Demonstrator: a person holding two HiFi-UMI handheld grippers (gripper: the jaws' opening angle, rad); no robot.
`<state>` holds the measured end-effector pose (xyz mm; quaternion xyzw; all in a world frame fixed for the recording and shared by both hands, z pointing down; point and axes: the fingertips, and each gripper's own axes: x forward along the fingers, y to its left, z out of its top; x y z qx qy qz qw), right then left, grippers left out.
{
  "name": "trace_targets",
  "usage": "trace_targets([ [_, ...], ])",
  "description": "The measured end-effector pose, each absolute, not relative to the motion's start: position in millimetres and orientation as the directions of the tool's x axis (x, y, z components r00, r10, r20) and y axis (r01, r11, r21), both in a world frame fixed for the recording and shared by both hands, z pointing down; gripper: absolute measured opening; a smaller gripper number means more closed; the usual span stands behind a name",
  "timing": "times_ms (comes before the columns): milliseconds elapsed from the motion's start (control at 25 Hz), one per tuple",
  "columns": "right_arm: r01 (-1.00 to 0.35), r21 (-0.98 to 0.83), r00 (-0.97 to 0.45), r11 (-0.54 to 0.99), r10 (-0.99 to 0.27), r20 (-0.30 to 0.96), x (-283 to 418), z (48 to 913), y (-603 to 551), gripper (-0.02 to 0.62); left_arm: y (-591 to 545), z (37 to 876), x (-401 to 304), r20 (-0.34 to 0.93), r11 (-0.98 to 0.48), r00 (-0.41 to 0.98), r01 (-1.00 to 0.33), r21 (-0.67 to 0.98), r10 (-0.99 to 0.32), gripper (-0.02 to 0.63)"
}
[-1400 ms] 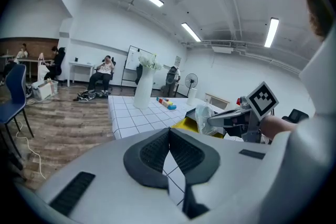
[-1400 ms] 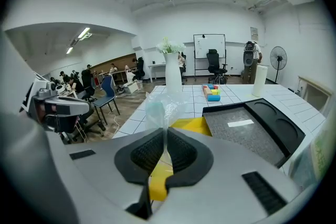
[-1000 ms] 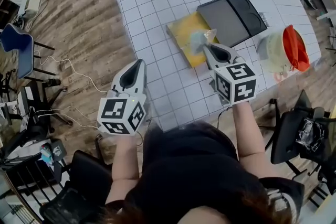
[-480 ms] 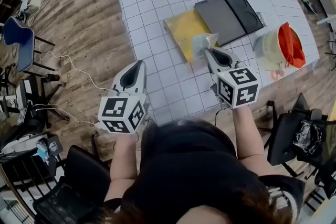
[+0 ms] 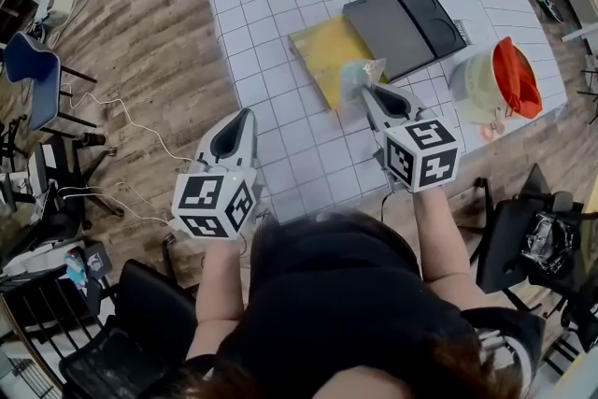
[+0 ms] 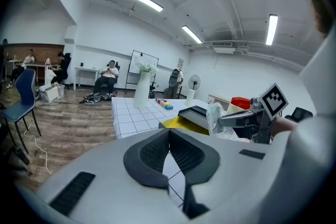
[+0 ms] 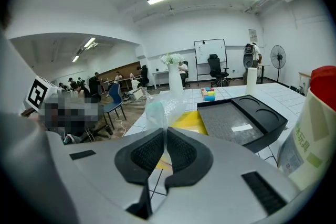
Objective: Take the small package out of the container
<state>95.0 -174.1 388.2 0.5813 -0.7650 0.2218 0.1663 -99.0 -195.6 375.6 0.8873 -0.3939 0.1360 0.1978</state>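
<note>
White gridded table (image 5: pixel 280 5) carrying a flat yellow container (image 5: pixel 322 51). My left gripper (image 5: pixel 246 115) hangs closed and empty off the table's edge. My right gripper (image 5: pixel 369 92), clamped on the small package (image 5: pixel 360 72), has drawn it back to the container's near edge, so it seems to be out.

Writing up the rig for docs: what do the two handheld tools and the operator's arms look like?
Left tool and right tool match: light grey tapered shells, each with a dark oval recess on top and a white cube of black square markers at the rear. Gripping pads are black and textured. The person wears a black top; forearms are bare.
</note>
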Motion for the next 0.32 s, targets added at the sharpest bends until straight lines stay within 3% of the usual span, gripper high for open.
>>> trace_targets([
  [320, -0.966, -0.147, -0.258, 0.212, -0.82, 0.511, 98.7, 388.5, -178.3, 0.031, -200.4, 375.0, -96.7, 0.391, -0.618, 0.663, -0.745, 0.252, -0.639, 0.026],
])
